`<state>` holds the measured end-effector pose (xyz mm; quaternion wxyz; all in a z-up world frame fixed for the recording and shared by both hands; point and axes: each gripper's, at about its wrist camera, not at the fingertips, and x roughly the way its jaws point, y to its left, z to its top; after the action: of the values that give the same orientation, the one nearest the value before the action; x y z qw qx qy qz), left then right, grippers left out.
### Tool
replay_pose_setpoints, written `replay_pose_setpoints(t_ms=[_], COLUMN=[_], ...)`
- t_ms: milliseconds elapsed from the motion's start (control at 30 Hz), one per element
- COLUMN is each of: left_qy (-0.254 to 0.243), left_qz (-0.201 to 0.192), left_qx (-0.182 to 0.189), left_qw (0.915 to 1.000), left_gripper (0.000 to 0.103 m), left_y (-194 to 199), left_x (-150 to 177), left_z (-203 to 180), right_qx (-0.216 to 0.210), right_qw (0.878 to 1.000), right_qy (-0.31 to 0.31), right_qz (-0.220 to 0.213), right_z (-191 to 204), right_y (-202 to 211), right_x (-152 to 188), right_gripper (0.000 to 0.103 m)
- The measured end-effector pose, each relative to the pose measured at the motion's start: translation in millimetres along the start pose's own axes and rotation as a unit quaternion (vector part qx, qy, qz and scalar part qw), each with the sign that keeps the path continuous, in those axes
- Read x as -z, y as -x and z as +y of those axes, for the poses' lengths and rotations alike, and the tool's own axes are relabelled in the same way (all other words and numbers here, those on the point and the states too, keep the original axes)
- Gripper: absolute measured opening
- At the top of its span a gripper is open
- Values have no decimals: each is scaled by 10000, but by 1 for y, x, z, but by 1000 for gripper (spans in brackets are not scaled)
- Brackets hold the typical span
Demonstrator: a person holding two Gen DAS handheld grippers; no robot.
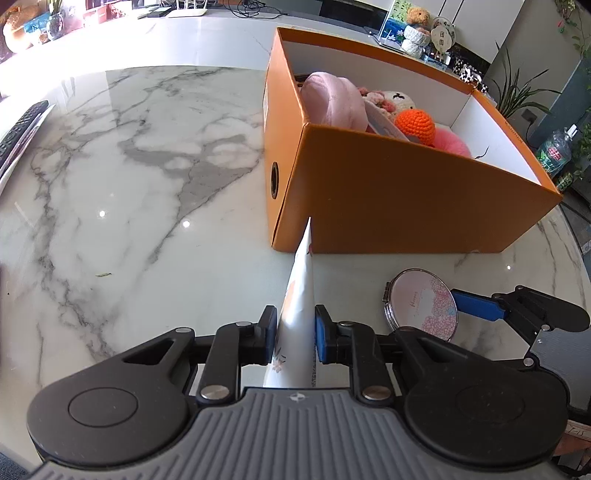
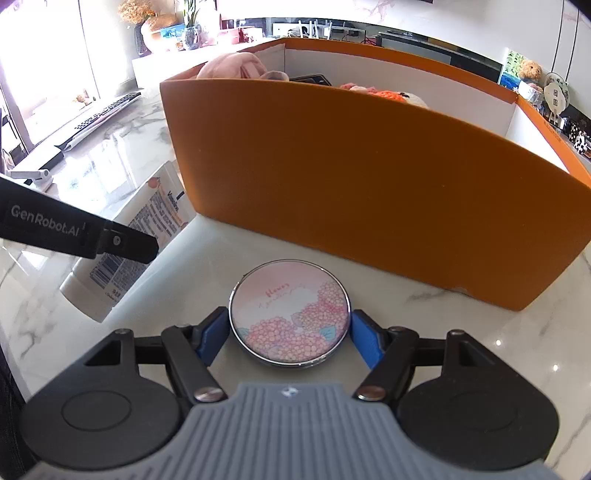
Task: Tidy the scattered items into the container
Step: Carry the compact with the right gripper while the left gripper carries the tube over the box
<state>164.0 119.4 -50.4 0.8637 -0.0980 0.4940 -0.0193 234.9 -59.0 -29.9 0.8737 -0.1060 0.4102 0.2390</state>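
Note:
My left gripper [image 1: 295, 338] is shut on a white lotion tube [image 1: 297, 314], seen edge-on, its flat end pointing at the orange box [image 1: 406, 199]. The tube also shows in the right wrist view [image 2: 129, 243], with the left gripper's finger across it. My right gripper [image 2: 290, 332] has both blue pads against the sides of a round pink floral compact mirror [image 2: 290, 317] that lies on the marble table in front of the box [image 2: 369, 192]. The mirror also shows in the left wrist view [image 1: 421, 302]. The box holds a pink plush [image 1: 332, 99], an orange crochet ball [image 1: 415, 123] and other soft toys.
A keyboard [image 2: 99, 110] lies at the table's far left edge, also in the left wrist view [image 1: 20, 129]. Shelves with plants and ornaments [image 1: 417, 29] stand behind the table. The marble table top [image 1: 129, 184] stretches left of the box.

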Motion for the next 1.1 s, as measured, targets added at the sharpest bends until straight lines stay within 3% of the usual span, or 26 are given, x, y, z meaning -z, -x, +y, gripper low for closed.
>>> replay_pose_setpoints(t_ms=[600,967,1100], left_qy=[-359,-410,-504], left_qz=[-498,-830,-937], left_qx=[343,751,752], left_qw=[9975,9929,9915], left_gripper=[24,24,24], left_y=[50,71,74], left_x=[-12,-45,-62], left_z=[-38,-53,-56], right_qx=[113,179,417], right_qw=[9973,9929,9915], right_qy=[-294,-289,-202], right_qz=[-666,-1140,-1215], right_z=[-19,-59,-83], right_y=[61,96,102], right_x=[-13,-44,-60], right_gripper=[73,73,73])
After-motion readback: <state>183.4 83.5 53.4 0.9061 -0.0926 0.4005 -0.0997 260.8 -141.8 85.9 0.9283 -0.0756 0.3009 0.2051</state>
